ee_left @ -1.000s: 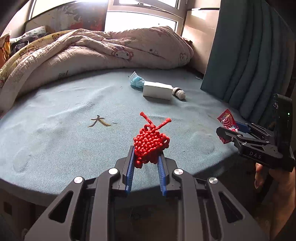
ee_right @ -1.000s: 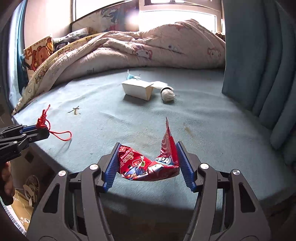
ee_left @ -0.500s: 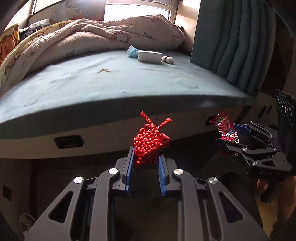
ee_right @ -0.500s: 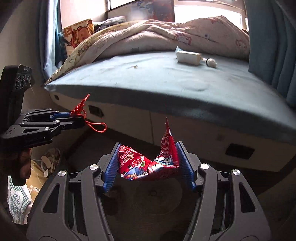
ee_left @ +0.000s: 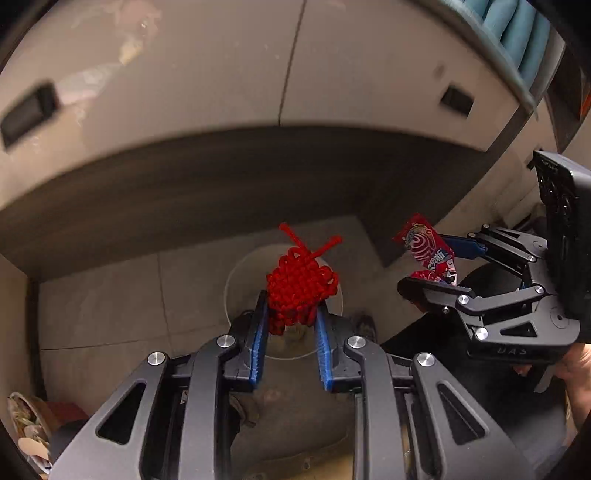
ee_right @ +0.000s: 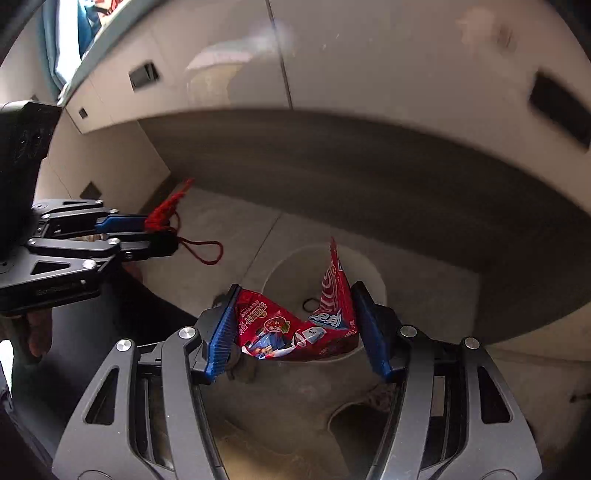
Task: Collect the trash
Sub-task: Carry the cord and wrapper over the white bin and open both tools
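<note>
Fingers clamped both sides — left gripper (ee_left: 290, 325) on red knot (ee_left: 300, 286), right gripper (ee_right: 295, 328) on snack wrapper (ee_right: 295, 325); swung from bed to white bin (ee_right: 369, 269) — drop next.

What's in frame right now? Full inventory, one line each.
knot: 1, red woven cord, clamped between left gripper's fingers
wrapper: 1, red snack packet, clamped between right gripper's fingers
bin: 1, white round rim, on floor under both grippers
bed base: 1, beige panels with dark recessed handles, above and behind
floor: grey tiles
curtain: 1, teal, top right corner of left view
left gripper: 1, black with blue fingers, shut on knot
right gripper: 1, black with blue fingers, shut on wrapper
</note>
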A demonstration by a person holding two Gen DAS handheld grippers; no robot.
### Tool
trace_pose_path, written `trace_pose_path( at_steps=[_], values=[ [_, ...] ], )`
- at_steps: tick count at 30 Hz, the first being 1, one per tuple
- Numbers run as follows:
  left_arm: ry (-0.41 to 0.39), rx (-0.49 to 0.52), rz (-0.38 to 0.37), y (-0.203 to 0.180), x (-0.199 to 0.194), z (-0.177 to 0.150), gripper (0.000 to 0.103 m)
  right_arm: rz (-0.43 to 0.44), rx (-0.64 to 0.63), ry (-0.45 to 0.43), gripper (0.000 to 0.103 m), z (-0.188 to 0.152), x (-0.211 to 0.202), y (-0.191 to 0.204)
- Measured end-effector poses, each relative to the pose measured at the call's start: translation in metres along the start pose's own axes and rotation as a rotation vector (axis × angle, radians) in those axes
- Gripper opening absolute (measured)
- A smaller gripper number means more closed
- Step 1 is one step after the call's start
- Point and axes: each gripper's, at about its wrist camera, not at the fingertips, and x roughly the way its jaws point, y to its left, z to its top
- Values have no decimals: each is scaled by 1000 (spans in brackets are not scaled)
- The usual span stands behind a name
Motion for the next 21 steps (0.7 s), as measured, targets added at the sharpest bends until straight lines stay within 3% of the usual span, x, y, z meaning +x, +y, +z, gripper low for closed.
trace_pose_path(
  at_steps=[5,10,15,18,20,21],
  values=[
    [74,49,-27,1,62,-3,22,18,-4,89,56,-5,48,-10],
    [114,24,-43,11,119,-5,22,10,1,150,56,-1,84,-26],
    [215,14,-45,23,160,-6,22,18,18,243,56,-3,115,-40],
    [234,8,-49,29,173,-1,23,14,12,278,56,-1,129,-40],
    [245,-8,-55,33,179,1,25,22,15,289,56,1,138,-43],
    [252,-17,-55,35,183,1,33,22,16,294,56,2,142,-43]
  ],
)
